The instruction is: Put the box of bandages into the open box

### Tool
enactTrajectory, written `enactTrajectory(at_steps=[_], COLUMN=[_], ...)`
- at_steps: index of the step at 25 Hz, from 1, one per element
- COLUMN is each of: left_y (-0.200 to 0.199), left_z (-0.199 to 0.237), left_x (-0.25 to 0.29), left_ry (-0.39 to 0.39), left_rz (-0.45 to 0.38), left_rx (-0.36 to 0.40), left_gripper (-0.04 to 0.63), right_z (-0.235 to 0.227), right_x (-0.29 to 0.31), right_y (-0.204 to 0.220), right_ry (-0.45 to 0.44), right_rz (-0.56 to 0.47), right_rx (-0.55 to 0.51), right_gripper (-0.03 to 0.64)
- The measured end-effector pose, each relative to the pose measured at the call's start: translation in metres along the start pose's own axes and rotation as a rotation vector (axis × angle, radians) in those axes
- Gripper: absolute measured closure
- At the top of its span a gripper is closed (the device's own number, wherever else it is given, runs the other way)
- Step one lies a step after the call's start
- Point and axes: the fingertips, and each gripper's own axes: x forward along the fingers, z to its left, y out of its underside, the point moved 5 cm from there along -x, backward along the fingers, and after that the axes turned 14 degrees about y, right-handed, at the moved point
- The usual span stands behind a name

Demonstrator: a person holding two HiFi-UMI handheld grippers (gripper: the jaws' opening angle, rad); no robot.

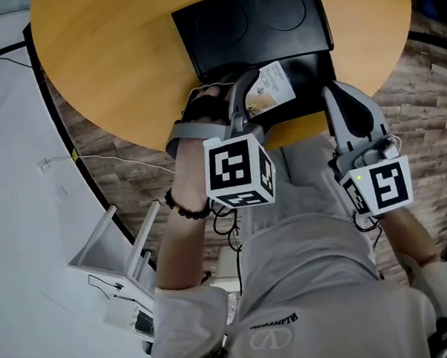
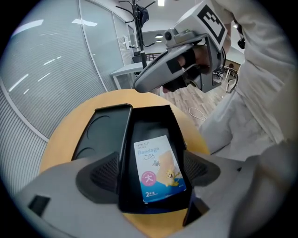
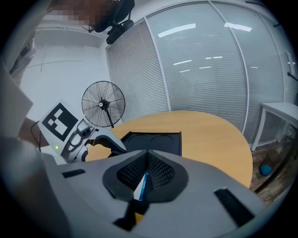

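The bandage box (image 2: 158, 169), white and blue, lies face up in the tray of the open black box (image 2: 125, 153). My left gripper (image 2: 152, 169) is open, its pads wide on either side of the tray with a gap to the bandage box. From the head view the bandage box (image 1: 271, 88) sits beside my left gripper (image 1: 246, 94), over the tray (image 1: 312, 73). My right gripper (image 1: 332, 95) hovers at the tray's right. Its pads (image 3: 158, 174) are shut, and only a thin white-blue sliver shows through the slit between them.
The box's lid (image 1: 250, 20) lies flat behind the tray on the round wooden table (image 1: 116, 66). A fan (image 3: 103, 103) stands off to one side and a white rack (image 1: 113, 257) is on the floor. The person's torso fills the near side.
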Motion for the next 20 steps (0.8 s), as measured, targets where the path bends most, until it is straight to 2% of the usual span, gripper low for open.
enactTrajectory(at_steps=[3, 7, 11, 15, 18, 20], left_y=[0.000, -0.004, -0.008, -0.015, -0.019, -0.021], left_z=[0.003, 0.002, 0.004, -0.002, -0.002, -0.007], left_x=[-0.012, -0.038, -0.083, -0.128, -0.166, -0.191], left_ry=[-0.039, -0.125, -0.286, -0.401, -0.546, -0.615], left_rz=[-0.052, -0.162, -0.256, -0.361, -0.433, -0.492], left_rx=[-0.024, -0.088, -0.156, -0.199, -0.201, -0.218], left_gripper=[0.156, 0.171, 0.326, 0.374, 0.519, 0.549], right_z=[0.000, -0.006, -0.015, -0.020, -0.027, -0.031], right_x=[0.000, -0.009, -0.023, -0.045, -0.058, -0.071], right_y=[-0.005, -0.020, -0.047, -0.075, -0.099, -0.114], right_ry=[-0.006, 0.002, 0.022, 0.049, 0.074, 0.099], right_rz=[-0.011, -0.045, -0.095, -0.155, -0.216, -0.254], right_rx=[0.000, -0.004, -0.019, -0.032, -0.039, -0.046], right_gripper=[0.600, 0.600, 0.600, 0.600, 0.600, 0.600])
